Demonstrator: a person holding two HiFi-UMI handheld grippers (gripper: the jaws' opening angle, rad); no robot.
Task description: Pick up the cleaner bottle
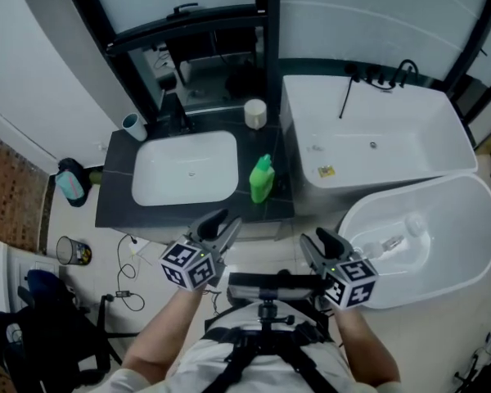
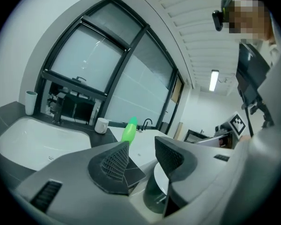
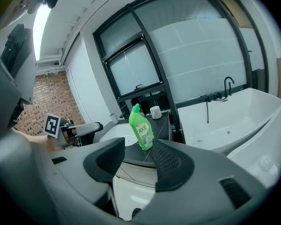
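This is a bathroom with a dark counter (image 1: pixel 114 207) and a white sink (image 1: pixel 184 169) set in it. The green cleaner bottle (image 1: pixel 263 179) stands up on the counter, just right of the sink, near a white bathtub (image 1: pixel 376 137). The left gripper (image 1: pixel 223 222) has its fingers a little apart, holding nothing. The right gripper (image 1: pixel 321 242) has its fingers wide, also holding nothing. Both are short of the bottle. In the left gripper view, a finger hides the bottle's bottom. The small clear things in the round tub (image 1: pixel 458 244) are hard to make out.

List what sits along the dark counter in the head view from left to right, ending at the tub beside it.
white cup → sink basin → green cleaner bottle → rectangular white bathtub
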